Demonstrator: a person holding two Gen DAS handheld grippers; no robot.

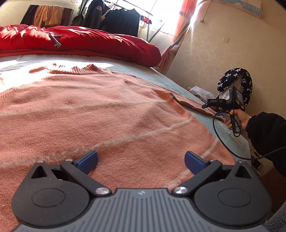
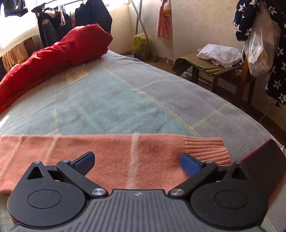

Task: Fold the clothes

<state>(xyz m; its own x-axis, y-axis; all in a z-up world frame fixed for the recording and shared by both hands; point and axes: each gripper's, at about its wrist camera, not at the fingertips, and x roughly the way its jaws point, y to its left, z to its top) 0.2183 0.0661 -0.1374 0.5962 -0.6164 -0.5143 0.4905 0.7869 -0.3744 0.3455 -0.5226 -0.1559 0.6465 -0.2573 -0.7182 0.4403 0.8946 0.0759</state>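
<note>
A salmon-pink knitted sweater with thin pale stripes lies spread flat on the bed, collar toward the far end. My left gripper hovers open just over its lower body, nothing between the blue pads. One sleeve stretches across the right wrist view, its ribbed cuff at the right. My right gripper stands open low over that sleeve near the cuff. In the left wrist view the right gripper shows at the bed's right edge, held by a hand in a black sleeve.
A red duvet is bunched at the bed's far end. The bed has a pale blue-grey checked blanket. A wooden stool with folded clothes stands beside the bed. Dark jackets hang on a rack by the window.
</note>
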